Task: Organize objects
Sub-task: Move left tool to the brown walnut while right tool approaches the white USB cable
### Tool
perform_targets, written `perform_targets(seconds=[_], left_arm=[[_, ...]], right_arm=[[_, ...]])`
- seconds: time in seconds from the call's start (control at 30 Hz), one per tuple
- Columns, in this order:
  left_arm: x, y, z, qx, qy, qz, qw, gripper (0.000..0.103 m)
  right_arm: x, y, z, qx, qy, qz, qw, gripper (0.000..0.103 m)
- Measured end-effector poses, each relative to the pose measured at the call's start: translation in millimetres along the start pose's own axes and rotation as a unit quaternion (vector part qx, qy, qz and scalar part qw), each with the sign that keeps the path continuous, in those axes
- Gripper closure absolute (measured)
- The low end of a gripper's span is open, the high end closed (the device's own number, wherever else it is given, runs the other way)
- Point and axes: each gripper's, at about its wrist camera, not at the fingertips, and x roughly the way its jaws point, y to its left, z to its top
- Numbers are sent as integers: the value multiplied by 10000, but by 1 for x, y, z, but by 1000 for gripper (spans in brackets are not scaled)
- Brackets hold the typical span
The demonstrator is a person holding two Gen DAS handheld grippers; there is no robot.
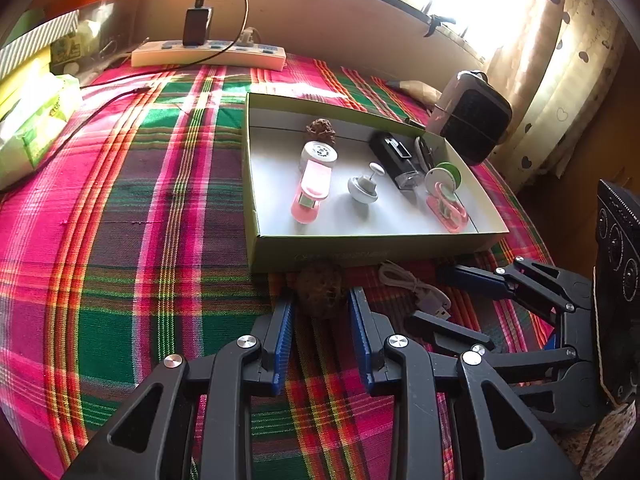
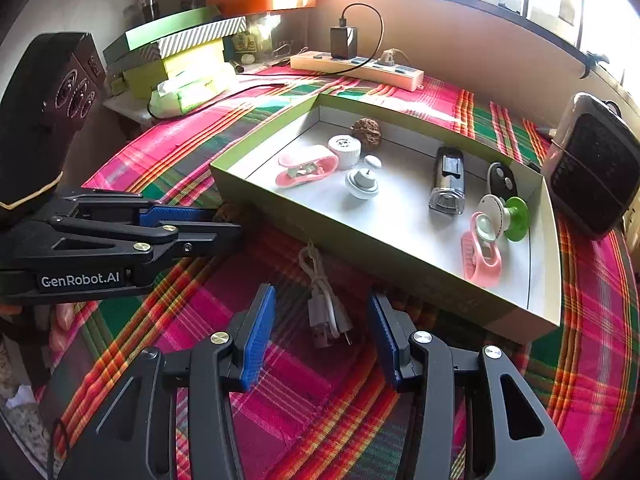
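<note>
With the left gripper (image 1: 322,312) clamped on the nut (image 1: 321,294) beside the box (image 1: 372,246) and the right gripper (image 2: 322,328) spread around the cable (image 2: 326,308), lifting the nut low risks striking the box wall.

On the table (image 2: 592,360) a shallow box (image 2: 400,252) is placed, with a power strip (image 2: 360,66) behind it and a small heater (image 2: 596,168) to its right. In the box two clips, a flashlight (image 2: 448,180) and a rough nut (image 2: 366,132) are laid. Before the box a coiled cable (image 2: 324,300) is seen, and left of it a second nut (image 1: 322,290) is found between the left tongs (image 1: 322,312). The cable is lying before the right tongs (image 2: 320,320).
</note>
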Motion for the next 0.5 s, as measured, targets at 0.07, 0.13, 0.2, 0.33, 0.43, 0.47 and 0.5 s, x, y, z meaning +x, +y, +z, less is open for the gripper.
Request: perform_targets(seconds=[0.07,0.13,0.2,0.33,0.43,0.47,0.5], left_arm=[[0,0,1,-15,5,-11,10000,77],[0,1,1,-11,-9,-4,10000,77],[1,0,2,5,-12,14,10000,77],[1,-1,3,72,-10,63,10000,77],[2,-3,4,117,-16,112,9999,77],[2,-3,4,132,-19,127,9998,77],[2,-4,4,153,-23,143,9998,77]], right_arm=[[4,2,-1,-57,64,-85,9999,55],[5,1,0,-22,44,-114,9999,55],[5,0,0,20,22,-200,9998,55],[6,-1,0,85,-51,-212,9997,55],[6,0,-1,89,-67,-198,9997,55],[6,0,-1,96,-69,-190,9998,56],[6,0,-1,97,-72,-189,9997,60]])
